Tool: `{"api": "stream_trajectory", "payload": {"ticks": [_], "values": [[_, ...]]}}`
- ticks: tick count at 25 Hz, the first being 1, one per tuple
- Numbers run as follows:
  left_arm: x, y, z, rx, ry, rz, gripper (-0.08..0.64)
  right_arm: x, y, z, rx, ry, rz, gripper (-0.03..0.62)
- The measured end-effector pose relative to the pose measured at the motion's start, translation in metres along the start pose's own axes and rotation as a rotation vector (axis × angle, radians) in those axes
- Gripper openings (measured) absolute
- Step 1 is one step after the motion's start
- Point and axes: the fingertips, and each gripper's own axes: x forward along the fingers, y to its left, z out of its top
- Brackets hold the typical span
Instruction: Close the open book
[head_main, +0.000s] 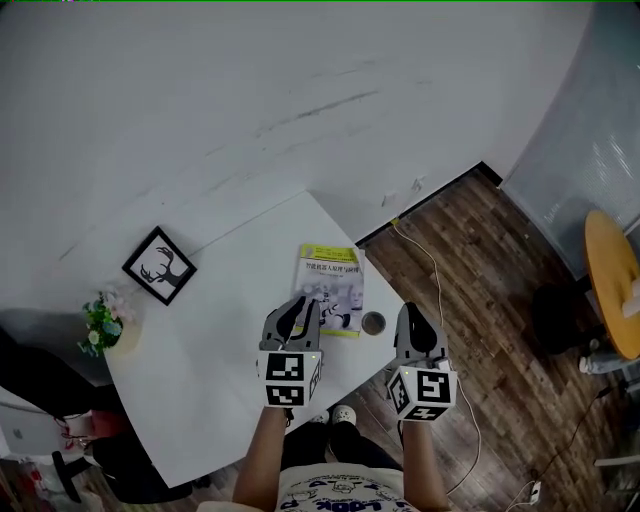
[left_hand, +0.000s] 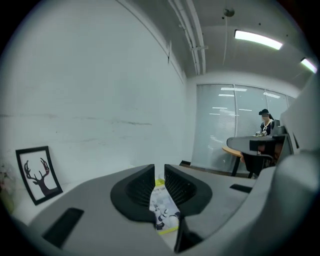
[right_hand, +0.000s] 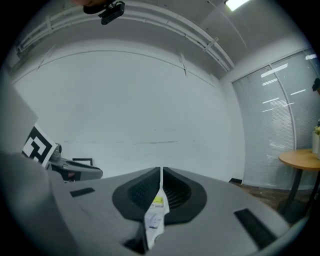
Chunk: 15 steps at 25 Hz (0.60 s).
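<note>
Two grippers hover clear above the desk (head_main: 215, 330), idle, I judge, because the book (head_main: 332, 288) already lies shut, cover up, by the desk's right edge. The left gripper (head_main: 298, 312) has its jaws slightly parted on nothing; the right gripper (head_main: 418, 322) has its jaws pressed together, empty. Cover lettering is too small to read.

Nothing can be read clearly. The cover of the book (head_main: 331, 290) has a dark title line on its yellow-green top band, too small to make out. The person's shirt (head_main: 340, 497) bears large letters, cut off at the picture's edge.
</note>
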Motion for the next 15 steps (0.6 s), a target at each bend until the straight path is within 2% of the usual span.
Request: {"api": "stream_trajectory", "payload": {"ticks": [4, 15], "values": [[-0.018, 0.015, 0.04, 0.011, -0.104, 0.056, 0.052, 0.002, 0.006, 0.018, -0.01, -0.039, 0.017, 0.031], [-0.066, 0.042, 0.108, 0.015, -0.276, 0.165, 0.04, -0.002, 0.014, 0.067, -0.019, -0.145, 0.052, 0.031]]}}
